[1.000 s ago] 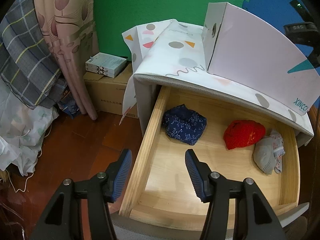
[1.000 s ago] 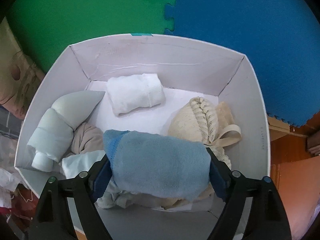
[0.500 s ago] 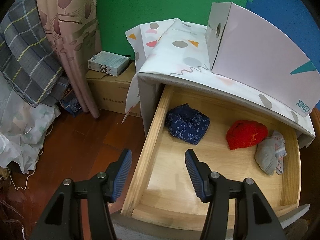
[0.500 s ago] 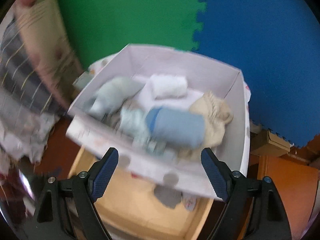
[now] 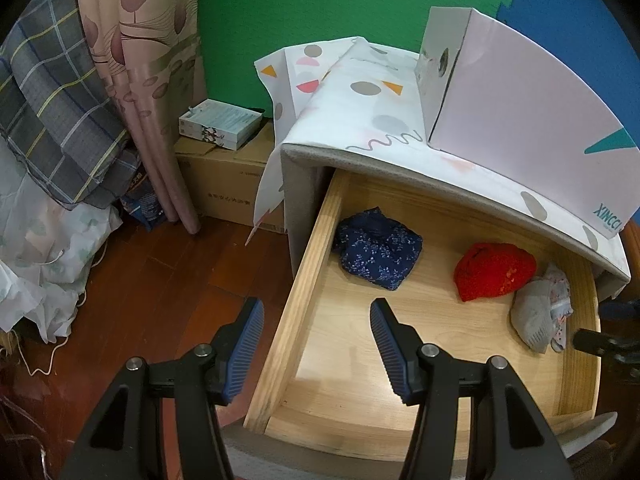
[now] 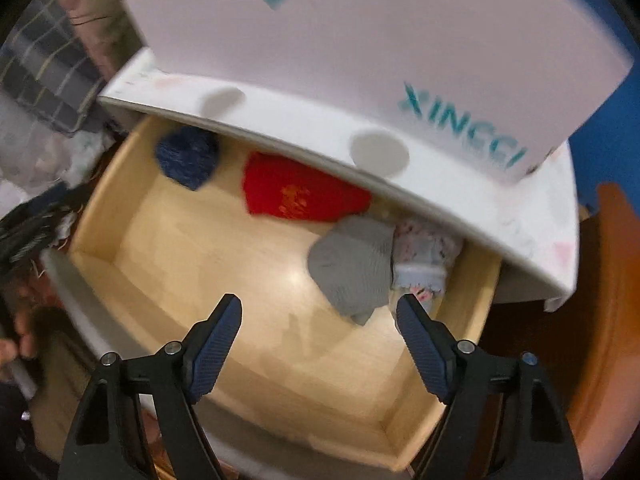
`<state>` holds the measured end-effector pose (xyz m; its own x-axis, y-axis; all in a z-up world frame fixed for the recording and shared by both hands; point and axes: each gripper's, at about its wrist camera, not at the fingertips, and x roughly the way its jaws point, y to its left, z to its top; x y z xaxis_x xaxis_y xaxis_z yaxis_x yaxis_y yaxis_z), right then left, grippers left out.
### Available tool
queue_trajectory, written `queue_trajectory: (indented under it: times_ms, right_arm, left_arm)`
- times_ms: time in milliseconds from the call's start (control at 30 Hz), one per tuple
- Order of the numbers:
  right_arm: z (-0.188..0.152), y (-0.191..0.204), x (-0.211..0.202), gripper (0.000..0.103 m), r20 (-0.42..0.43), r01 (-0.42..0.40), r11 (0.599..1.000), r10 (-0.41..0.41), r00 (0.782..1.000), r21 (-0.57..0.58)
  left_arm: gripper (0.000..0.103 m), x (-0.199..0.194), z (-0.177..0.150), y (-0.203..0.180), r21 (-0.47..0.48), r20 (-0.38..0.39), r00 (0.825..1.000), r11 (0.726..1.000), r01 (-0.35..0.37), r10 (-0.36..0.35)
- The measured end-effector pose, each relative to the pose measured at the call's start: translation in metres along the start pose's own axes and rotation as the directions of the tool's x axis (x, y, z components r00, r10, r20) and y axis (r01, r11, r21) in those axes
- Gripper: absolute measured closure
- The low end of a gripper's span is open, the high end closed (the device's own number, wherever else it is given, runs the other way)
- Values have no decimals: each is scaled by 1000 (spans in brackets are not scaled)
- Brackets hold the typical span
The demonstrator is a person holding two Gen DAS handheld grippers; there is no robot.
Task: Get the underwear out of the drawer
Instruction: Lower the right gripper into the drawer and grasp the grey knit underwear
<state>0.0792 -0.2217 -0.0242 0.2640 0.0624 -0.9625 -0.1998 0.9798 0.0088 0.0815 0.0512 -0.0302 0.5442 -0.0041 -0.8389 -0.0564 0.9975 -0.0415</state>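
A: What does the open wooden drawer (image 5: 308,280) hold?

B: Four pieces of underwear: a navy floral piece (image 5: 378,254) ahead of the left gripper (image 5: 316,344), a red piece (image 6: 300,196), and a grey piece (image 6: 354,266) touching a pale patterned piece (image 6: 422,256), both just ahead of the right gripper (image 6: 320,340).

A: Jaw states?

B: Left: released, empty, straddling the drawer's side wall. Right: closing, nothing between them.

A: Legible text?

B: "XINCCI" in teal on the white box (image 6: 360,40) atop the cabinet.
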Motion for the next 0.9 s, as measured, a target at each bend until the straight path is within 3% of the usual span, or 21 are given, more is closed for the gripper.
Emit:
queue_trajectory:
  times_ms: [333, 633, 900]
  right_arm:
    - [10, -29, 55, 26, -30, 2, 964, 6, 1000, 265]
    - [20, -32, 83, 26, -69, 81, 961, -64, 995, 263]
    - [23, -39, 92, 25, -79, 55, 941, -30, 996, 335]
  left_arm:
    - [46, 0, 0, 1, 0, -2, 1000, 1000, 3, -3]
    - [46, 1, 1, 0, -7, -2, 1000, 1000, 13, -13]
    - [46, 2, 1, 1, -12, -5, 1000, 1000, 19, -19]
